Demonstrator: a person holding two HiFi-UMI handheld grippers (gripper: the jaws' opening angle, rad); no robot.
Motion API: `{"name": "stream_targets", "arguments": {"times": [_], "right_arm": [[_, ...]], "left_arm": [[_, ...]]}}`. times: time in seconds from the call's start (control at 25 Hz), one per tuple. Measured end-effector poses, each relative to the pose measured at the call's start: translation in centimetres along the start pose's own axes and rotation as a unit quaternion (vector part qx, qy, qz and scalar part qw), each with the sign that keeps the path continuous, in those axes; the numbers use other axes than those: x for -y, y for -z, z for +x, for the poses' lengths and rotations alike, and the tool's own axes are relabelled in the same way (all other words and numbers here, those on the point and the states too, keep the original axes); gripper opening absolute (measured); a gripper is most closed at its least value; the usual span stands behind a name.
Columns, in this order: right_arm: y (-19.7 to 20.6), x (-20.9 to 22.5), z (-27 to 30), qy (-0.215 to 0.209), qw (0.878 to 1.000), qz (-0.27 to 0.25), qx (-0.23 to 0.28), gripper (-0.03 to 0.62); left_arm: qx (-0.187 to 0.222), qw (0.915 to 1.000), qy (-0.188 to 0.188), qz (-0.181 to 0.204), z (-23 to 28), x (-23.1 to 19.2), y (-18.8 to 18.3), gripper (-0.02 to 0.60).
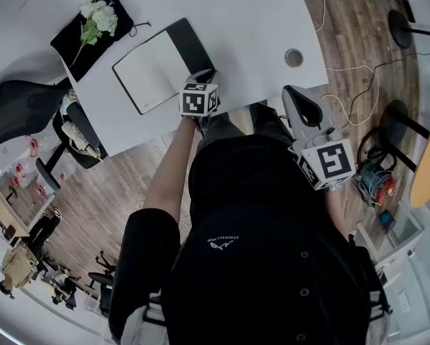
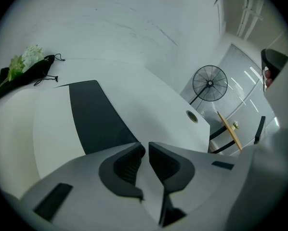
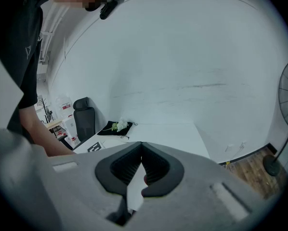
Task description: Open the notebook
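The notebook (image 1: 149, 70) lies open on the white table (image 1: 236, 20), a blank white page on the left and the black cover (image 1: 190, 45) flat on the right. My left gripper (image 1: 203, 75) hovers at the cover's near right corner, jaws shut with nothing between them. In the left gripper view the black cover (image 2: 93, 117) and the white page (image 2: 47, 134) lie just ahead of the left gripper (image 2: 145, 147). My right gripper (image 1: 299, 100) is held off the table's near edge, over the floor, shut and empty. Its jaws meet at the tips in the right gripper (image 3: 141, 146) view.
White flowers on a black pouch (image 1: 93, 24) lie at the table's far left. A round cable hole (image 1: 293, 57) sits near the table's right edge. A black office chair (image 1: 21, 110) stands left of the table. Cables and fan bases (image 1: 402, 27) crowd the floor on the right.
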State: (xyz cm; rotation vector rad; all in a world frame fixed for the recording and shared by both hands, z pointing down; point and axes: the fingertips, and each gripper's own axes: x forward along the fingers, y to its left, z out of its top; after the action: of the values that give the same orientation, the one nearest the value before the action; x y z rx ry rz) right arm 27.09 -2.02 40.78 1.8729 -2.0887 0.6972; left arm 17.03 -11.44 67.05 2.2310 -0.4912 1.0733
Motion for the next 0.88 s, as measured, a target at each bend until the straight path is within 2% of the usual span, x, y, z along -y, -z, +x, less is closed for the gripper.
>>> {"name": "stream_targets", "arguments": {"times": [0.16,0.44,0.48,0.64,0.88], "right_arm": [[0.1,-0.2,0.2,-0.004,1.000,-0.003,-0.002,0.005],[0.4,-0.7,0.8,-0.018,1.000,-0.009,-0.007,0.005],[0.5,-0.8,1.0,-0.019,1.000,-0.010,-0.008,0.005],[0.9,-1.1,1.6,-0.028,0.999,-0.014,-0.014,0.005],[1.3,-1.8,2.5,-0.046,0.998,-0.023,-0.021,0.005]], "left_arm": [[0.005,0.9998,0.016,0.003,0.1,1.0,0.0,0.130],[0.015,0.9996,0.024,-0.002,-0.3,1.4,0.1,0.133],[0.022,0.9994,0.025,-0.004,-0.5,1.6,0.0,0.130],[0.057,0.9982,0.017,-0.009,-2.0,2.0,-0.5,0.038],[0.107,0.9937,0.022,-0.023,-5.7,3.1,-2.1,0.013]]}}
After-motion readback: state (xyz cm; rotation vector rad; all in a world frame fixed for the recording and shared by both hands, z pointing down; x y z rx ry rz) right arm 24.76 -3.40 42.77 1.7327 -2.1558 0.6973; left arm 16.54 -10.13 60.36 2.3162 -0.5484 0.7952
